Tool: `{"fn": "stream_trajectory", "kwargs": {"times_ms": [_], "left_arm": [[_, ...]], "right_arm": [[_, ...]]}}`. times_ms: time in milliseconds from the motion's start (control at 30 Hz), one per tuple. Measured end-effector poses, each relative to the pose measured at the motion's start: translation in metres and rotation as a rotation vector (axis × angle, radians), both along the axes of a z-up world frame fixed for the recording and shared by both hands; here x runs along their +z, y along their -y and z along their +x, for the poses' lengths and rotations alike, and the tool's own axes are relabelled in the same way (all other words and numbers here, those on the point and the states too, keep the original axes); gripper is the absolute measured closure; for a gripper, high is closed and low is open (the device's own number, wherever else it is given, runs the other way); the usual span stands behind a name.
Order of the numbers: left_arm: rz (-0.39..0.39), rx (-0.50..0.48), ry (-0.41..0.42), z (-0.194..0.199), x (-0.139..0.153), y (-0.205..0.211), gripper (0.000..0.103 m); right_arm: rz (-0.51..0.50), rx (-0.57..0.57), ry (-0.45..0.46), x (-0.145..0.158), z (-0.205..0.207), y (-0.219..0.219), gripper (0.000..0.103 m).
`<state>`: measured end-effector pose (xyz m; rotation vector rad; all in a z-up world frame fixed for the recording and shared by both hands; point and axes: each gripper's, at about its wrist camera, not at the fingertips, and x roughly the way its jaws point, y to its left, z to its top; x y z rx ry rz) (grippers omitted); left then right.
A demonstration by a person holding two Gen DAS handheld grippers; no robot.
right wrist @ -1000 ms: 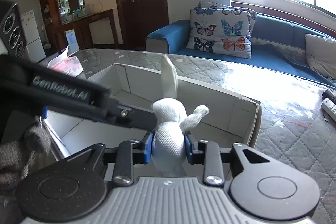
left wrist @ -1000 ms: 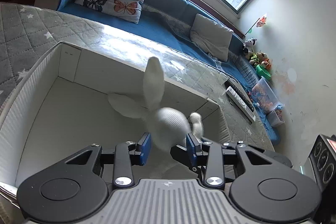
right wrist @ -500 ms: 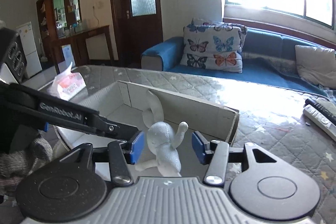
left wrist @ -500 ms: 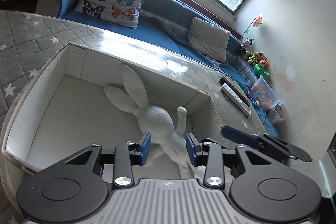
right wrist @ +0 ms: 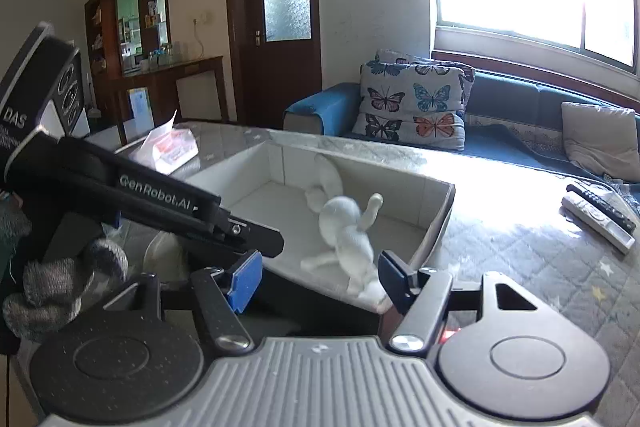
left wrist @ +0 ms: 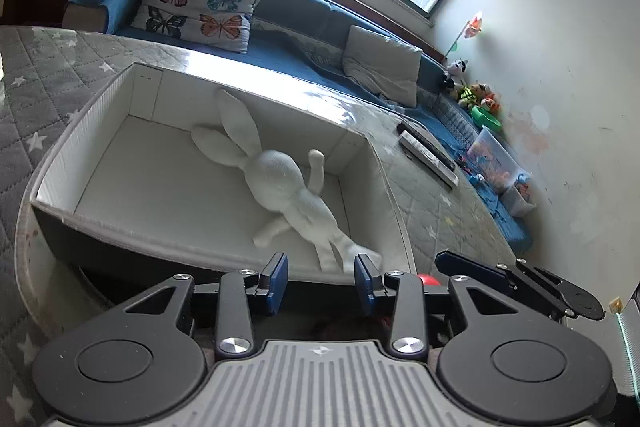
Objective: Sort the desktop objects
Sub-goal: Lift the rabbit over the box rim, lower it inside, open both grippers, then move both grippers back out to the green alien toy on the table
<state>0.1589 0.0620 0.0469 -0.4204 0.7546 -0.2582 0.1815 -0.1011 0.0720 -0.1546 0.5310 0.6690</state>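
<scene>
A white stuffed bunny (left wrist: 280,179) lies on its side on the floor of the white open box (left wrist: 52,167), ears toward the far wall. My left gripper (left wrist: 320,277) hangs just before the box's near rim, pads at their narrowest and nothing between them. In the right wrist view the bunny (right wrist: 344,223) rests inside the box (right wrist: 400,191), beyond my right gripper (right wrist: 318,277). That gripper's jaws are opening and the pads touch nothing. One of the right gripper's fingers (left wrist: 472,265) shows at the lower right of the left wrist view.
The box sits on a grey quilted tabletop (right wrist: 540,259). Two remote controls (right wrist: 596,215) lie to the right and a plastic packet (right wrist: 172,147) to the left. A grey gloved hand (right wrist: 60,279) holds the left gripper. A blue sofa with butterfly cushions (left wrist: 200,7) stands behind.
The right gripper let go of the bunny, which fell from upright to lying in the box. Both grippers drew back from the box toward its near rim.
</scene>
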Motion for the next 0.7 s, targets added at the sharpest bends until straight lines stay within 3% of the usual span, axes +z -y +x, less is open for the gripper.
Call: {"fn": "stream_trajectory", "kwargs": {"times_ms": [167, 267, 700], "left_arm": [[0.019, -0.006, -0.008, -0.018, -0.006, 0.004, 0.064], [0.024, -0.009, -0.021, -0.029, -0.011, 0.005, 0.064], [0.071, -0.015, -0.085, -0.068, -0.034, 0.012, 0.064]], "right_arm": [[-0.010, 0.008, -0.002, -0.009, -0.022, 0.003, 0.031], [-0.005, 0.005, -0.005, -0.015, -0.034, 0.008, 0.020], [0.010, 0.035, -0.059, -0.033, -0.071, 0.022, 0.019]]}}
